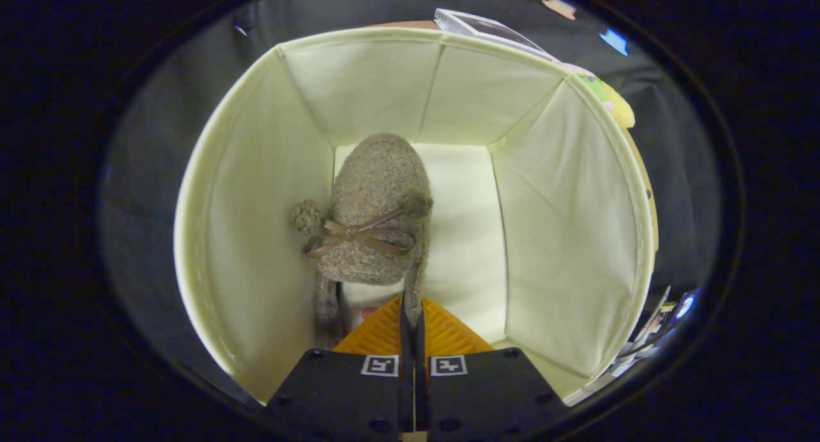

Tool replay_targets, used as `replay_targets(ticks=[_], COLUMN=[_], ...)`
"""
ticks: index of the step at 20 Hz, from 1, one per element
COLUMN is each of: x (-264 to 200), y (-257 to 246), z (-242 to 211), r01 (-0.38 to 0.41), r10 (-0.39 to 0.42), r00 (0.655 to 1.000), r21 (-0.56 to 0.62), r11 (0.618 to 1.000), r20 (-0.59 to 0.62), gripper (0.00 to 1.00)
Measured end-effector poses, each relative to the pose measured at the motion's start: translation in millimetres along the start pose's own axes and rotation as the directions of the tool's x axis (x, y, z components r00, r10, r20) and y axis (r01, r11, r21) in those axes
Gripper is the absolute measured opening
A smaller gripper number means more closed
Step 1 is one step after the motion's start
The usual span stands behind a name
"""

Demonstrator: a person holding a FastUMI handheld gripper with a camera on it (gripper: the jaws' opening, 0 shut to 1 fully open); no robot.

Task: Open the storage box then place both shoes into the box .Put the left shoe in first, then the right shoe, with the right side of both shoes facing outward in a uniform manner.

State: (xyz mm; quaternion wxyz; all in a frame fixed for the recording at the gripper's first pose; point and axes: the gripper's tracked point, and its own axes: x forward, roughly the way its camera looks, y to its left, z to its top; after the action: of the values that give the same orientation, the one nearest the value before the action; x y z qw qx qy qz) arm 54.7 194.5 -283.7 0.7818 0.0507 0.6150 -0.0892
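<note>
So the gripper point(410, 320) is hanging down inside the open storage box point(256, 192), and its two fingers are pressing together on the thin side edge of a shoe's point(378, 205) collar, near the heel, so it's clamped on that shoe. The shoe is a fuzzy grey-brown slipper type with a thin ribbon bow point(359, 236) and two little pompoms across the top, toe pointing away from the fingers toward the far wall. It's sitting toward the left wall of the box, with one pompom nearly touching that wall, and the right half of the pale box floor point(461, 224) is lying bare beside it. Whether the sole is actually resting on the floor or hanging just above it is hard to tell from this angle. The box walls are standing up all around the shoe and the gripper. Beyond the far rim a book or magazine point(487, 29) is peeking over, a soft yellow-and-pink toy point(615, 106) is showing past the right corner, and some printed papers point(653, 327) are lying outside the right wall.
</note>
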Motion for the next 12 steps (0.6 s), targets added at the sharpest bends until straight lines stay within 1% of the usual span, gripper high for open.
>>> replay_targets(ticks=[1,3,5,6,8,9,11,12], x=[3,2,-3,-9,-19,-27,-43,-51], y=[-1,-2,-4,-12,-18,-21,-27,-37], z=[-3,-7,-8,-8,-8,-9,-11,-13], r01=[0.001,-0.016,-0.036,-0.026,-0.063,-0.091,-0.134,-0.131], r10=[-0.001,0.016,0.036,0.026,0.063,0.091,0.134,0.131], r00=[1.000,1.000,0.999,1.000,0.998,0.996,0.991,0.991], r21=[-0.002,-0.009,0.002,0.002,0.019,0.037,0.064,0.079], r11=[1.000,1.000,0.999,1.000,0.998,0.995,0.989,0.988], r20=[-0.003,-0.018,-0.008,-0.004,0.002,0.010,0.009,0.008], gripper=[0.04,0.12,0.42,0.57,0.87,1.00,1.00,1.00])
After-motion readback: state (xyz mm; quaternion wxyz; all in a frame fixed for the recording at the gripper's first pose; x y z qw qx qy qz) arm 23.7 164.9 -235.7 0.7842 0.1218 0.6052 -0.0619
